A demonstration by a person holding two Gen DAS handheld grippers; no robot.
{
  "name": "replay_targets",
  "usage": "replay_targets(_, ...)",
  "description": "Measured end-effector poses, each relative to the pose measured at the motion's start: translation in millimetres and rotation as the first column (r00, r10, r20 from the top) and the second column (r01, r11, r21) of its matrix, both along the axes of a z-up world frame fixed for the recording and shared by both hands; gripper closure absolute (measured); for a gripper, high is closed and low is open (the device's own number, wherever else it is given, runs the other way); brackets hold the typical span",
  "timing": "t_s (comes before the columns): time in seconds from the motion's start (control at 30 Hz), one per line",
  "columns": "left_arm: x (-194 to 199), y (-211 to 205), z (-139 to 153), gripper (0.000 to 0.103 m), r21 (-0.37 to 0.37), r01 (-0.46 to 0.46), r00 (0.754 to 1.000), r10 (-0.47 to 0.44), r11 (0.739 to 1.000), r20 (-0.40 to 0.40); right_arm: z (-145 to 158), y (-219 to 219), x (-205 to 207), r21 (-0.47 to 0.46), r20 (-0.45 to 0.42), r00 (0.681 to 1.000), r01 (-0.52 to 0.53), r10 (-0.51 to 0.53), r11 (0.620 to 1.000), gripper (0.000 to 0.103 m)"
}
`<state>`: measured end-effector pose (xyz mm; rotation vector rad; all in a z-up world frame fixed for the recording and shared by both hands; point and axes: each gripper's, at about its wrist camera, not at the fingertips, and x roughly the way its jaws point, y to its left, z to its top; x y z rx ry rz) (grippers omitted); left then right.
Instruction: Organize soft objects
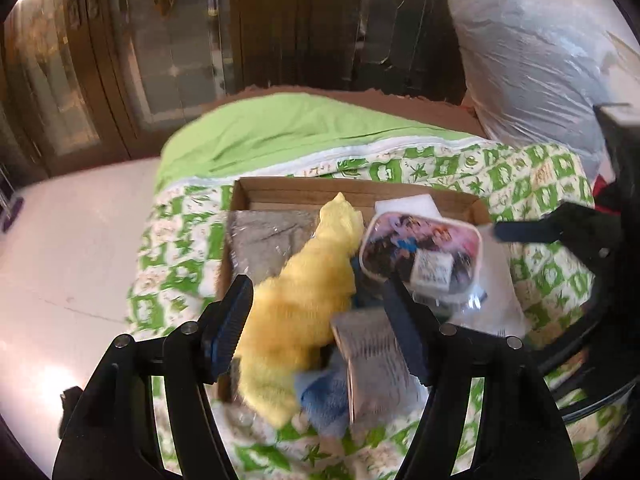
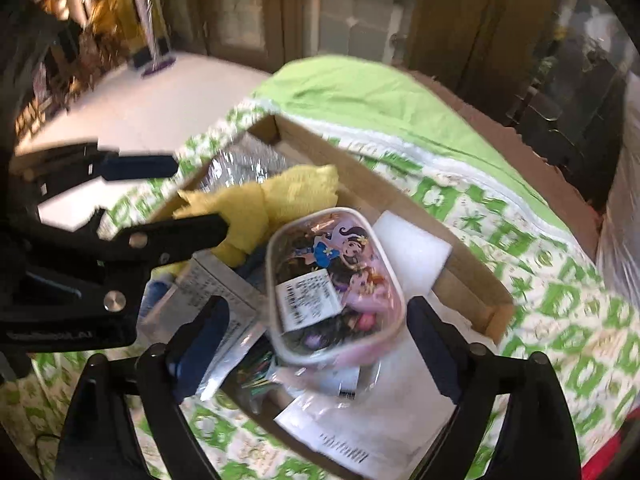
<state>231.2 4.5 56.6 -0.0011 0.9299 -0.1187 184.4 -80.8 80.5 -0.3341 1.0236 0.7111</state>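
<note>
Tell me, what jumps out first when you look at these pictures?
A fluffy yellow towel flops across the middle of a cardboard box on the green-and-white blanket. Beside it, at the box's right, lies a pink cartoon pouch in clear wrap. Both grippers, left and right, hang open above the pile, holding nothing.

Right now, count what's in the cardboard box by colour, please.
Yellow: 1, fluffy cloth
Blue: 1, plush item
White: 1, foam block
Pink: 1, cartoon pouch
Silver: 2, one foil packet, another
Total: 6 visible
</note>
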Motion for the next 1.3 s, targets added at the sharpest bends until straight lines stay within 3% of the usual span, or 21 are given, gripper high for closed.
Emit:
replay_targets(0.03,-11,-1,1,0.035,0.016,0.0,1.0,0.0,1.0,0.016,4,-6,-5,0.022,-0.003,1.0,0.016,-0.016,1.0,0.0)
replay_targets(0.2,-63,-5,-8,0.035,0.057,-0.054,0.997,0.051,0.997,0.051,-2,-40,-53,0.063,-0.07,0.985,0.16,-0.155,0.985,0.0)
replay_targets(0.37,-103,-15,-7,0.035,0.123,-0.109,0.99,0.097,0.986,0.099,-25,-67,-100,0.085,-0.116,0.934,0.349,-0.339,0.933,0.0)
replay_targets(0.47,-124,-23,4,0.035,0.132,-0.109,0.985,0.09,0.985,0.145,-30,-72,-124,0.102,-0.124,0.915,0.398,-0.385,0.912,0.0)
replay_targets(0.77,-157,-32,32,0.034,0.08,-0.099,0.979,0.083,0.992,0.186,3,-84,-152,0.141,-0.05,0.885,0.465,-0.463,0.874,0.0)
replay_targets(0.9,-165,-34,40,0.023,0.064,-0.103,0.975,0.089,0.993,0.203,18,-97,-157,0.171,-0.03,0.872,0.486,-0.489,0.857,0.0)
replay_targets(1.03,-172,-38,46,0.023,0.05,-0.099,0.969,0.085,0.994,0.232,18,-102,-161,0.173,-0.027,0.87,0.49,-0.493,0.855,0.0)
replay_targets(1.3,-176,-44,45,0.023,0.092,-0.104,0.968,0.079,0.99,0.24,12,-100,-170,0.148,-0.03,0.872,0.487,-0.488,0.861,0.0)
